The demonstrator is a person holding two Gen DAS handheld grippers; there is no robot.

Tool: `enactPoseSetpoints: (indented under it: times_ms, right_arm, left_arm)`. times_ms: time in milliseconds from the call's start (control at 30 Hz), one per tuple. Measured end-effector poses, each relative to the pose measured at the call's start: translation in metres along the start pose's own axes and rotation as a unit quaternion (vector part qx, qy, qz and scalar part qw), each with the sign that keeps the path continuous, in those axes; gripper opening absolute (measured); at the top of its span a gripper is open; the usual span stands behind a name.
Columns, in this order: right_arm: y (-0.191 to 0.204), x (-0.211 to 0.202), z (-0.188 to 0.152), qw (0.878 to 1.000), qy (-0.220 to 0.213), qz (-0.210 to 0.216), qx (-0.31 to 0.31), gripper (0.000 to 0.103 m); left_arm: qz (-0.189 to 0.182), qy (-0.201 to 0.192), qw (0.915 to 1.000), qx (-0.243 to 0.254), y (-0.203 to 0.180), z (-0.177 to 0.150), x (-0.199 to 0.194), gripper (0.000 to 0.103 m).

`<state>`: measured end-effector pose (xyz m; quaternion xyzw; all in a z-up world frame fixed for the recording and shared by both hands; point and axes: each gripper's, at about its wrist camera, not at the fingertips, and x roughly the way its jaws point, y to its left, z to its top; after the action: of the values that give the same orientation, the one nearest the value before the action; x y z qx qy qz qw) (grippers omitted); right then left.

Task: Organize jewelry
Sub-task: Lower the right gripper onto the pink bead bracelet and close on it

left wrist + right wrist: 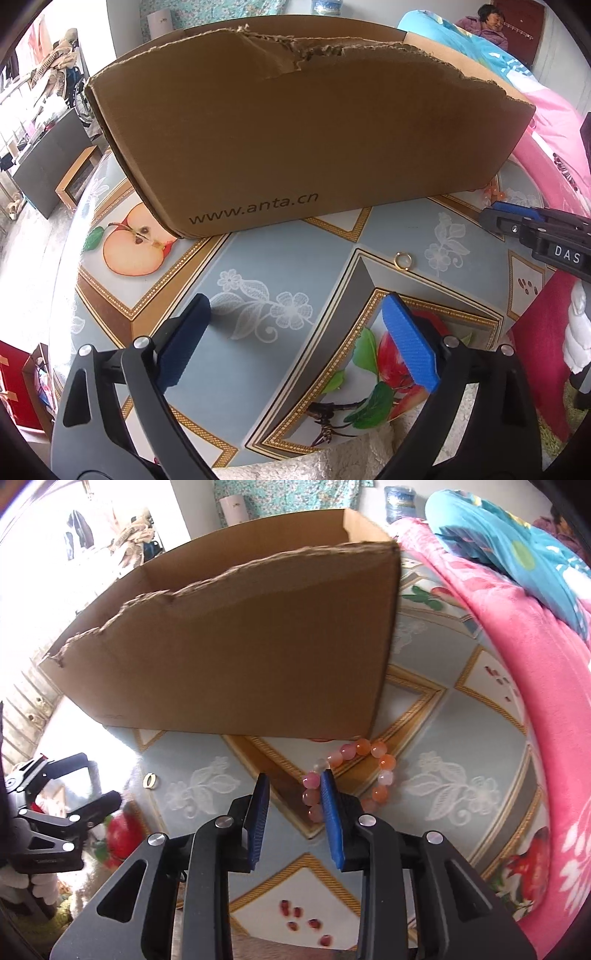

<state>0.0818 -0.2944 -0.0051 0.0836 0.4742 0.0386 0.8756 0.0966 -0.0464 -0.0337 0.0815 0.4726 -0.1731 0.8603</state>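
A gold ring (402,260) lies on the patterned tablecloth just beyond the right finger of my left gripper (295,302), which is open wide with nothing between its blue pads. A bracelet of pink and orange beads (387,762) lies by the corner of the cardboard box (240,664). My right gripper (295,775) is open with a narrow gap. Its right finger covers part of the bracelet, a few pink beads show in the gap beside that finger, and the left pad stands apart from them. The ring (149,780) appears far left in the right wrist view, near the left gripper (103,781).
The torn-edged box (295,129) with printed lettering fills the back of the table. A pink blanket (535,701) and teal bedding (498,542) border the right side. A person (491,26) is at the back right. The right gripper (489,214) reaches in from the right, by the beads (493,192).
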Motion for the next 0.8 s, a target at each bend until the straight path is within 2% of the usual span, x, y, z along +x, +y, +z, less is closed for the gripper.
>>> enactPoseSetpoints:
  times_ms: [267,467,800]
  right_arm:
    - [0.016,0.0,-0.004,1.0,0.01,0.029,0.001,0.029]
    - [0.021,-0.003,-0.004,1.0,0.012,0.022,-0.001,0.029]
    - [0.038,0.006,0.006,1.0,0.01,-0.013,-0.019,0.029]
  left_arm:
    - [0.008,0.004,1.0,-0.001,-0.014,0.006,0.005,0.094]
    - [0.009,0.004,0.9999,-0.003,-0.017,0.005,0.007,0.095]
    - [0.009,0.004,0.9999,-0.002,-0.014,0.006,0.008,0.095]
